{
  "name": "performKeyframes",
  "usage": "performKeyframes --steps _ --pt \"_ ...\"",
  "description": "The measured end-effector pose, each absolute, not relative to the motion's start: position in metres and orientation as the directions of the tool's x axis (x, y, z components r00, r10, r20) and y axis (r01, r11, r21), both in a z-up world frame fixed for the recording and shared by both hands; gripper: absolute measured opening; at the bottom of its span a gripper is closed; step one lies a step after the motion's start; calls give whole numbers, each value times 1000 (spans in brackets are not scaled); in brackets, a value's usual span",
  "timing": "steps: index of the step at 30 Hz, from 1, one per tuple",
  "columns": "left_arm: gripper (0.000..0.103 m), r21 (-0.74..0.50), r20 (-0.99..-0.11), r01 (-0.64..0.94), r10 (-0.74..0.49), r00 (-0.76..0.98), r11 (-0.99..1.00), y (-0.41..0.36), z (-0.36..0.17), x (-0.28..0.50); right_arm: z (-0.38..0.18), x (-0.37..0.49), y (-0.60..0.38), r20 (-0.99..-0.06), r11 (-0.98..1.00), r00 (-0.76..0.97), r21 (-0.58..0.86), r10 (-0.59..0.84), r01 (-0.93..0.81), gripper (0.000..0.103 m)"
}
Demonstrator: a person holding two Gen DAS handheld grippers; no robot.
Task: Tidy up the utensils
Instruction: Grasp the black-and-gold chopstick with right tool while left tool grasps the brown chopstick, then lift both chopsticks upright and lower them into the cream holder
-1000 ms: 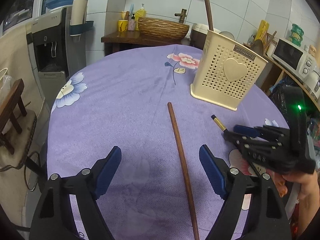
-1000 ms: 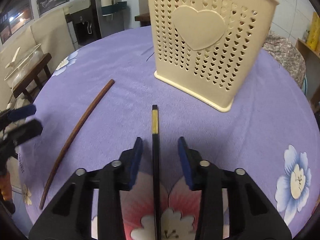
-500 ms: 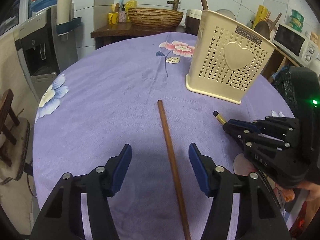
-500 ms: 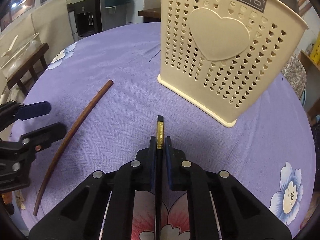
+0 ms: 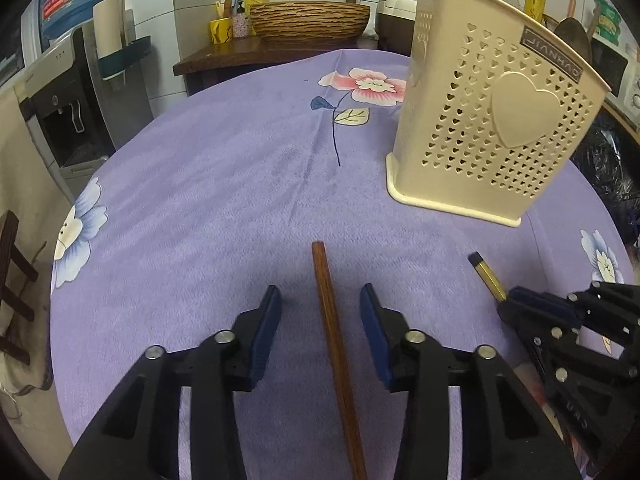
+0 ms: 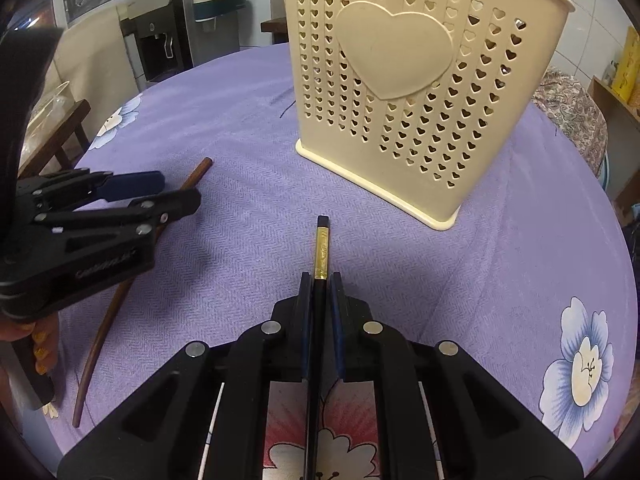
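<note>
Left hand-held gripper (image 5: 320,312) has narrowed around the brown chopstick (image 5: 334,344); right hand-held gripper (image 6: 320,280) still clamps the black chopstick (image 6: 322,248).

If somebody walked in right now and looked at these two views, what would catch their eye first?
Probably the cream holder with its big heart, standing upright on the purple flowered cloth beyond both grippers. Next, the right gripper, shut on a black chopstick with a gold band. Then the left gripper, open with its fingers on either side of a brown chopstick lying flat on the cloth.
</note>
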State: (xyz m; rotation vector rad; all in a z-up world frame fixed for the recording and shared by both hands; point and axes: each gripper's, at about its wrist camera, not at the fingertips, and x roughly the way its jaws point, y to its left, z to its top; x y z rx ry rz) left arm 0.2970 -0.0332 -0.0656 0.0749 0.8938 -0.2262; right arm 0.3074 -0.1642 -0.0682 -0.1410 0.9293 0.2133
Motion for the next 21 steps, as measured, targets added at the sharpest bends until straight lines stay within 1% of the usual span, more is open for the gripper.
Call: performKeyframes --steps 1,2,6,14,18,21 --pt "29 -22 -779 222 -156 607 975 -34 -66 298 -68 308 -164 -806 970 579 -29 121 -243 10" --pt "28 -21 -779 221 -155 608 975 -35 -65 300 -68 308 -164 -807 970 578 -30 120 -243 10" --pt "9 10 -773 217 -130 621 976 -40 -66 302 -68 307 -164 -807 968 579 -41 114 -247 10" --pt "9 16 -775 222 -129 619 975 -45 -67 298 -69 308 -160 -805 968 582 -42 115 -248 8" --pt "9 5 -775 224 -138 617 975 -45 -66 302 -69 307 -165 -799 969 585 -10 140 -245 8" --pt "9 -29 -771 227 -167 615 973 -42 -63 302 -68 304 -170 -789 971 593 18 161 -239 8"
